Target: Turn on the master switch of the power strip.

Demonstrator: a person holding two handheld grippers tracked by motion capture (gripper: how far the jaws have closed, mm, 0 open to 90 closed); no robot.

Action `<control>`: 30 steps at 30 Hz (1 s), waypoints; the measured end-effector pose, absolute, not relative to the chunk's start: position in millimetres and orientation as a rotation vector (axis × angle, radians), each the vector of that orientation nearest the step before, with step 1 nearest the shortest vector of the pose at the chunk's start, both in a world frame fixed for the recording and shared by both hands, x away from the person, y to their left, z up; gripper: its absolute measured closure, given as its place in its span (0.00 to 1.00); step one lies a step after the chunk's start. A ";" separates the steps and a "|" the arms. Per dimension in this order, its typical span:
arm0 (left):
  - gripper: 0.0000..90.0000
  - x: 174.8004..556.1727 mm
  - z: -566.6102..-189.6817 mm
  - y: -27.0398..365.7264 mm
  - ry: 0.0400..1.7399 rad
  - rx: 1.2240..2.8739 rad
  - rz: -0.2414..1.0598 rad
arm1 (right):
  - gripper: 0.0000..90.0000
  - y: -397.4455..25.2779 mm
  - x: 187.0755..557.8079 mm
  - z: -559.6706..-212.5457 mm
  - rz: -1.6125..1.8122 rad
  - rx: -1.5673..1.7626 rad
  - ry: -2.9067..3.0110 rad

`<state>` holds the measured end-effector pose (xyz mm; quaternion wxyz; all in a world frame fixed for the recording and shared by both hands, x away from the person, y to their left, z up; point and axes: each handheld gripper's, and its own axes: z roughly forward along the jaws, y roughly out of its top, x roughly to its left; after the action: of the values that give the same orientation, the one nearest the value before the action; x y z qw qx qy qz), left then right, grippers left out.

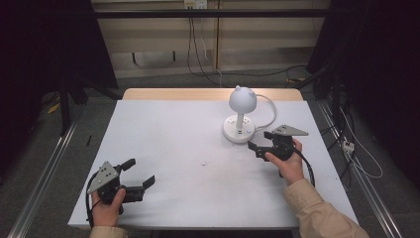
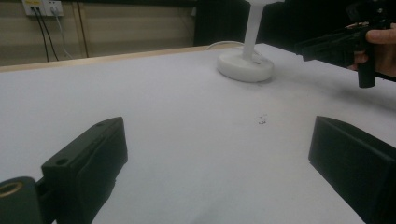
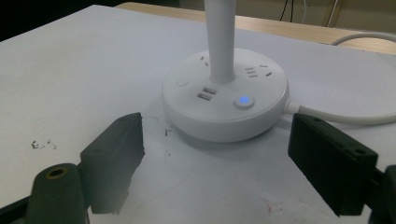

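A white desk lamp (image 1: 241,106) with a round head stands on a round base (image 1: 238,130) at the table's far right middle. The base (image 3: 225,100) carries sockets, two USB ports and a button lit blue (image 3: 243,100); its white cable (image 3: 345,116) leaves to the right. My right gripper (image 1: 262,141) is open just in front of the base, jaws apart (image 3: 215,161) and empty. My left gripper (image 1: 139,172) sits open at the near left corner, empty (image 2: 217,154). The lamp base (image 2: 245,65) and the right gripper (image 2: 343,46) show far off in the left gripper view.
The white table (image 1: 183,148) has small dark marks (image 1: 204,163) near its middle. A wooden strip (image 1: 173,93) runs along the far edge. Cables (image 1: 198,49) hang from a wall socket behind, and more cables (image 1: 356,148) lie on the floor to the right.
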<state>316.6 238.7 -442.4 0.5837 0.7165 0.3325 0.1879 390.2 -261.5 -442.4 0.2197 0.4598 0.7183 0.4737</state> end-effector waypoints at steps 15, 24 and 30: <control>0.05 316.6 -442.3 238.7 0.778 1.671 0.439 | 0.20 -266.5 360.6 -446.0 1.321 1.237 2.023; 0.05 316.3 -442.1 238.1 0.779 1.666 0.437 | 0.19 -268.5 346.4 -445.4 1.367 1.233 2.027; 0.05 316.3 -442.0 238.2 0.779 1.666 0.437 | 0.19 -268.9 336.8 -446.1 1.376 1.218 2.036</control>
<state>316.3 238.2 -442.0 0.5855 0.7146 0.3340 0.1873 336.8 -268.9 -446.1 0.1980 0.4351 0.7277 0.4918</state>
